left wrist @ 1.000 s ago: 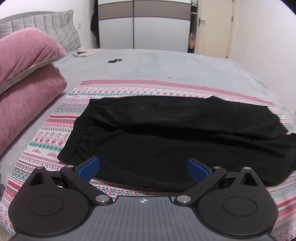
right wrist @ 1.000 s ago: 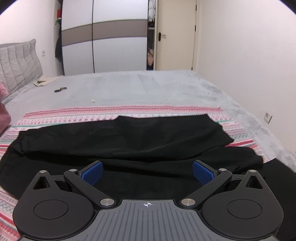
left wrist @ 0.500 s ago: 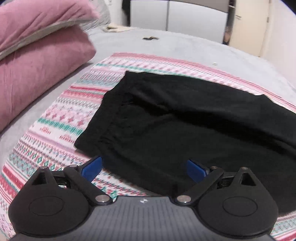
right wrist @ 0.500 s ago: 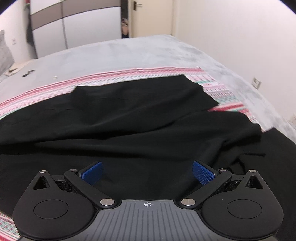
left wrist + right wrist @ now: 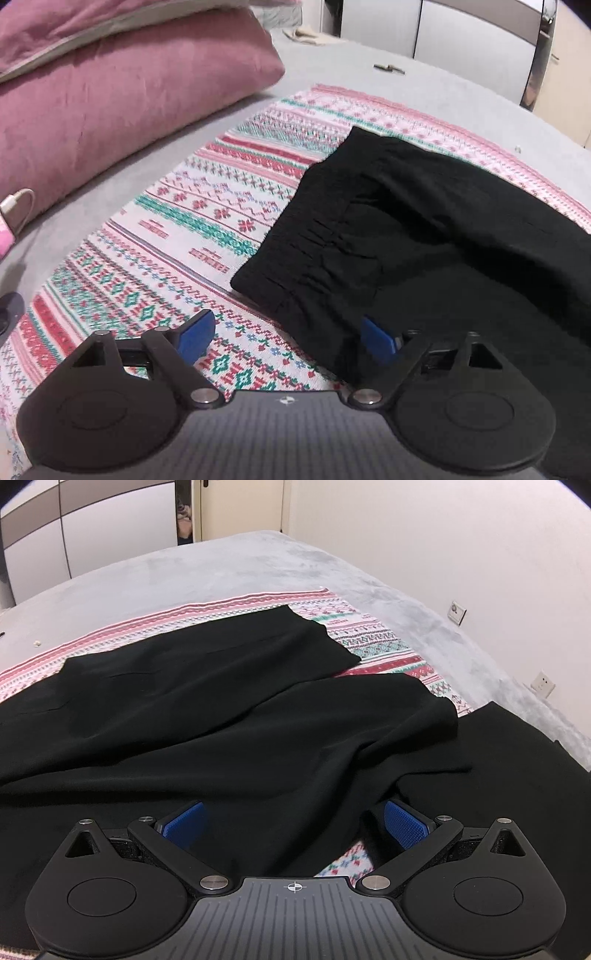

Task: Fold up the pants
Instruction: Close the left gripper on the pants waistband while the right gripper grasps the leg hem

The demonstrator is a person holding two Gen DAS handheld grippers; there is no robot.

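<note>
the black pants (image 5: 424, 236) lie spread on a patterned blanket (image 5: 207, 229), on the grey bed (image 5: 258, 565), waistband end toward the pink pillows (image 5: 122, 96), legs running off the other way. laid out lengthwise like that prob so the two ends can be picked up at once, one gripper per end.

left gripper (image 5: 284, 334) sits low at the near corner of the waistband (image 5: 332, 236), fingers spread wide, nothing between them yet. its right pad (image 5: 376, 336) is just at or touching the cloth edge, left pad (image 5: 195, 330) over bare blanket. so it looks lined up to straddle that corner, my guess.

right gripper (image 5: 295, 821) is over the leg end, also wide apart and gripping nothing. black cloth fills the gap betw. its pads, w/ a bit of blanket showing under the near edge. whether the pads touch cloth, can't tell.

pants look: plain black, thin and limp. waistband is gathered elastic w/ small puckers. in the right wrist view the far leg (image 5: 221, 653) lies fairly flat, the near leg (image 5: 332, 731) overlaps it and is rumpled, w/ a ridge of folds near the cuff. another black cloth (image 5: 517, 775) lies just right of the near leg; can't tell if it's part of the pants. no fold made yet by the look of it; the near leg prob needs smoothing first.
</note>
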